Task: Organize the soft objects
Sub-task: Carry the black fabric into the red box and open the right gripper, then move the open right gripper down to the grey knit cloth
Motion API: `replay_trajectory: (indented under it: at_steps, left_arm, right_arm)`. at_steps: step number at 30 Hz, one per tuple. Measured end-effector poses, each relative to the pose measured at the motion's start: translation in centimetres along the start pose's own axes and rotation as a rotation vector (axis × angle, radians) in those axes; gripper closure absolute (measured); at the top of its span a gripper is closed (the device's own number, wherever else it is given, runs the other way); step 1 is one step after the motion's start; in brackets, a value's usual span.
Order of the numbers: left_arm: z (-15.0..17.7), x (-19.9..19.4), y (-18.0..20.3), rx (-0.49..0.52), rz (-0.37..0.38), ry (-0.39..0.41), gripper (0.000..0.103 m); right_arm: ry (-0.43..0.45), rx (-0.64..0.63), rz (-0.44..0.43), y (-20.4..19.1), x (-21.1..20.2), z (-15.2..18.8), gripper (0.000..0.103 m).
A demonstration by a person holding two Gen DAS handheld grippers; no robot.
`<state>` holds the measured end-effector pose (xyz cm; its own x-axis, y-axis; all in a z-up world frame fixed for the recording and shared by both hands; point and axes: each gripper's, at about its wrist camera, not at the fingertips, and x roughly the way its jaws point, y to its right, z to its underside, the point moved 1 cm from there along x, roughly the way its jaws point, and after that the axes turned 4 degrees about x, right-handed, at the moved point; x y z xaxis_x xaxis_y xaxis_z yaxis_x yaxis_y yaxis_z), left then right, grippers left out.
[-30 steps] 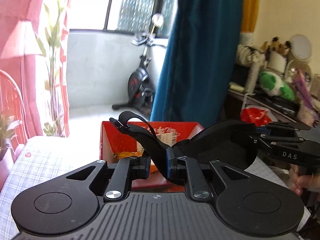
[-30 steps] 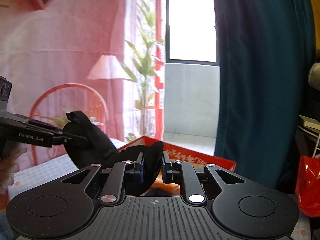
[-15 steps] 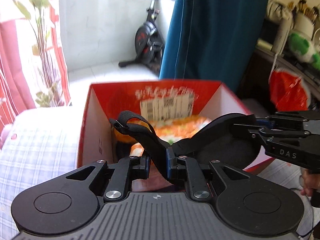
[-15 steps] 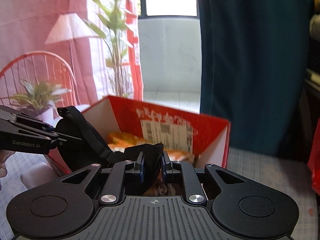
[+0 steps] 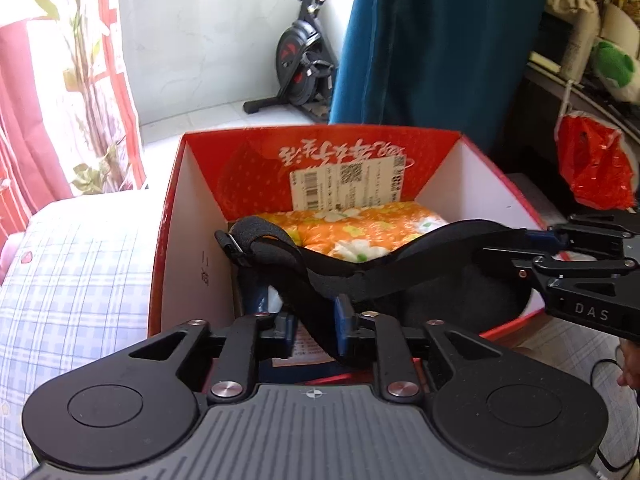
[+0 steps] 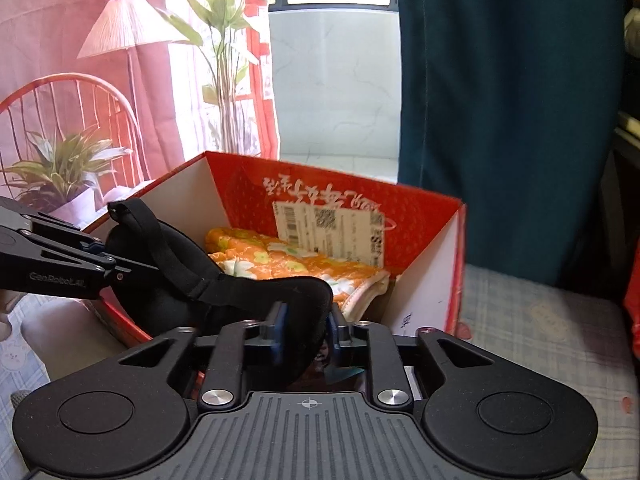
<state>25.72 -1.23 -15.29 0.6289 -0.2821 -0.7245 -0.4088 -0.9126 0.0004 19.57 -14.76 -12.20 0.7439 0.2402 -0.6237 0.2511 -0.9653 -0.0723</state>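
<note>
A black padded soft pad with a strap point(image 5: 420, 264) hangs between both grippers over the open red box point(image 5: 172, 216). My left gripper point(image 5: 314, 326) is shut on its strap end. My right gripper point(image 6: 306, 330) is shut on its padded end point(image 6: 288, 300). The right gripper also shows in the left wrist view point(image 5: 560, 256), and the left gripper in the right wrist view point(image 6: 72, 260). An orange flowered folded cloth point(image 5: 360, 228) lies inside the box, also visible in the right wrist view point(image 6: 280, 260).
The red box point(image 6: 452, 256) stands on a checked bedspread point(image 5: 72, 280). A red plastic bag point(image 5: 592, 164) hangs at the right by a cluttered shelf. A teal curtain point(image 5: 432, 40) and an exercise bike point(image 5: 304, 60) stand beyond the box.
Both grippers have carried the black pad forward and down toward the box, which now fills the middle of both views. The grips have not changed.
</note>
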Motion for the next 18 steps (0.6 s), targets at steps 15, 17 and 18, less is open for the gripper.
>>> replay_trajectory:
  at_steps: [15,17,18]
  left_arm:
    - [2.4,-8.1,-0.3,0.027,-0.036,0.151,0.043]
    - [3.4,-9.1,-0.3,0.021,-0.019,0.161,0.043]
    - [4.1,-9.6,-0.3,0.021,-0.011,0.164,0.043]
  right_arm:
    - [0.106,0.015,-0.050,-0.7,-7.9,2.7,0.044]
    - [0.115,0.036,-0.071,-0.8,-9.1,3.8,0.044]
    - [0.119,0.044,-0.081,-0.9,-9.6,4.4,0.044]
